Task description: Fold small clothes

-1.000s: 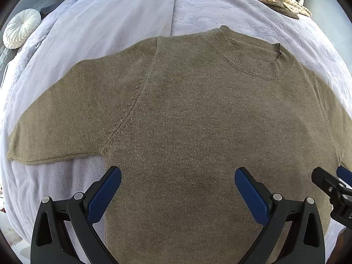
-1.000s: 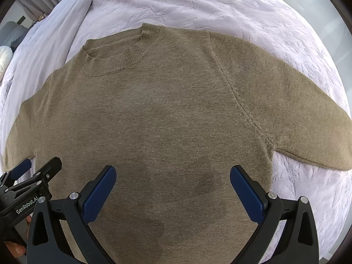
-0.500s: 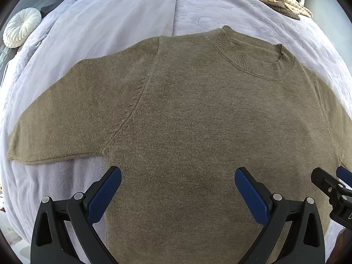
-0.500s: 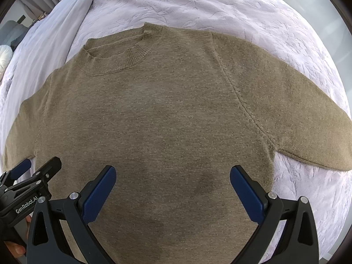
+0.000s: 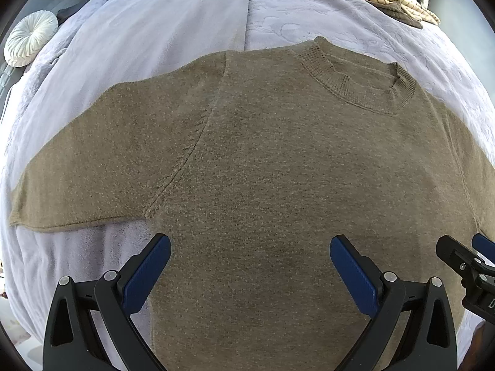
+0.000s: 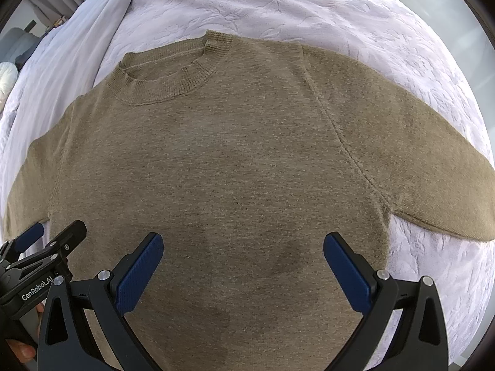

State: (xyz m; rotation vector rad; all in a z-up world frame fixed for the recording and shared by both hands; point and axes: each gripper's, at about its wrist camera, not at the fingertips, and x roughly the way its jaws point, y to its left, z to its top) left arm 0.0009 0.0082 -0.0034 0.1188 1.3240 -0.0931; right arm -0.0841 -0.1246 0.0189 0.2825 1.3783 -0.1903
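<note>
The olive-brown knitted short-sleeved sweater (image 5: pixel 278 170) lay spread flat, collar away, on the pale lilac quilted bed (image 6: pixel 309 9), directly ahead of and beneath the released, empty jaws of the left gripper (image 5: pixel 250 262) and right gripper (image 6: pixel 243 259), seemingly smoothed ready for folding.

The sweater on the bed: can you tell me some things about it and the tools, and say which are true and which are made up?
1. The sweater lies spread flat, sleeves out to the sides. True.
2. The left tool is pinching a sleeve. False: its fingers stand wide apart, holding nothing.
3. The right tool is open too. True.
4. The sweater is bright red. False: it is olive brown.
5. The collar lies at the far end from the tools. True.
6. The sweater lies on a wooden table. False: it lies on a pale lilac bedcover.
</note>
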